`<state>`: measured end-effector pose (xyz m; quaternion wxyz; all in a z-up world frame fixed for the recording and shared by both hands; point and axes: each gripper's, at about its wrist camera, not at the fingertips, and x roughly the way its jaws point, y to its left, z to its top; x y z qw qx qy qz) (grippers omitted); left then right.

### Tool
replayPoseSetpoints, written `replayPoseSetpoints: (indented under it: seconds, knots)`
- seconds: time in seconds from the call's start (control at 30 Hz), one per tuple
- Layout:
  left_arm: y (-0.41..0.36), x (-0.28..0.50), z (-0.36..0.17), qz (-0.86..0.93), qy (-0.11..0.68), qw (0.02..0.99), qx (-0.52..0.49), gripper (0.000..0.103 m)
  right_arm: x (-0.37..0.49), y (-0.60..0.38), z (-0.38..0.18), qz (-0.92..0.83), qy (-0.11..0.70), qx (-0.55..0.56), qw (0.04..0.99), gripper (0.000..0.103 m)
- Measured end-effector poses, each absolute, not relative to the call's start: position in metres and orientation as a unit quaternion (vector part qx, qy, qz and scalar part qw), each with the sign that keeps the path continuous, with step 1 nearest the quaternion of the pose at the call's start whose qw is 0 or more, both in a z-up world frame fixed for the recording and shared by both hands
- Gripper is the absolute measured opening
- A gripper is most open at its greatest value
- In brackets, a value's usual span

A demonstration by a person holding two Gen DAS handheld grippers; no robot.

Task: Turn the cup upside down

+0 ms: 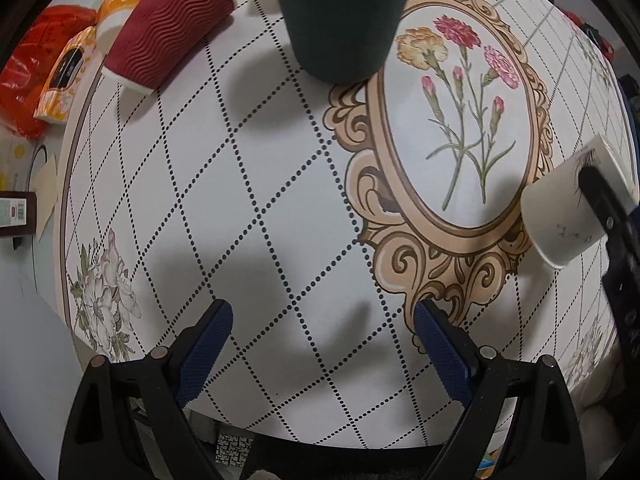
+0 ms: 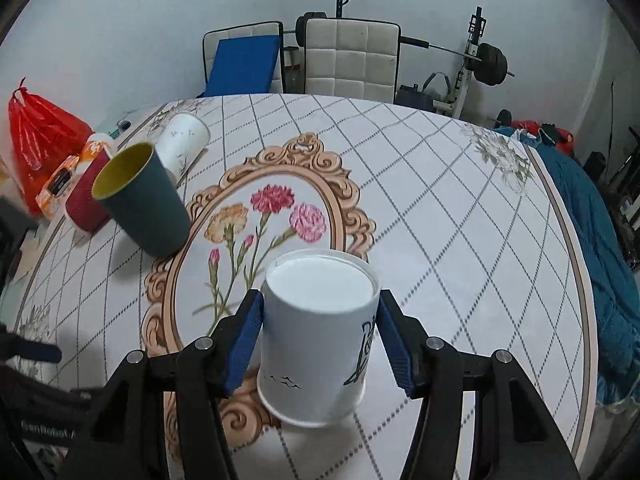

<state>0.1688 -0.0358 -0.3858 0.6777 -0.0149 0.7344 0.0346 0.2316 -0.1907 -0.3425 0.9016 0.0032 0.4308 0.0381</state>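
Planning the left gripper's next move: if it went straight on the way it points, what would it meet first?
Probably the dark green cup, standing straight ahead of the open left gripper; only bare tablecloth lies between, though depth is unclear.

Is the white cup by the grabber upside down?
Yes. The white cup shows its closed flat bottom on top, wide rim below, between the right hand-held gripper fingers.

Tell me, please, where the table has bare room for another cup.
Bare cloth lies ahead of the open left tongs, between the oval flower frame and the grey flower print. The right half beyond the white cup is bare too. It is crowded around the green cup and red cup.
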Motion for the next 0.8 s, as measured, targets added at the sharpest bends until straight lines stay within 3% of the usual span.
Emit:
replayPoseSetpoints:
  seconds: [0.23, 0.33, 0.47, 0.8]
  knots:
    - [-0.058, 0.167, -0.374, -0.005, 0.702, 0.712, 0.023, 0.093, 0.221, -0.193, -0.345, 0.041, 0.465, 0.011, 0.884, 0.061]
    - [-0.066, 0.164, -0.359, -0.012, 0.683, 0.729, 0.045, 0.093, 0.216, -0.196, -0.342, 0.026, 0.490, 0.015, 0.871, 0.085]
    - [-0.073, 0.153, -0.331, -0.024, 0.654, 0.753, 0.071, 0.093, 0.192, -0.208, -0.324, -0.009, 0.511, 0.036, 0.859, 0.092]
    - [-0.075, 0.110, -0.249, -0.061, 0.588, 0.801, 0.089, 0.093, 0.103, -0.238, -0.253, -0.110, 0.518, 0.069, 0.845, 0.096]
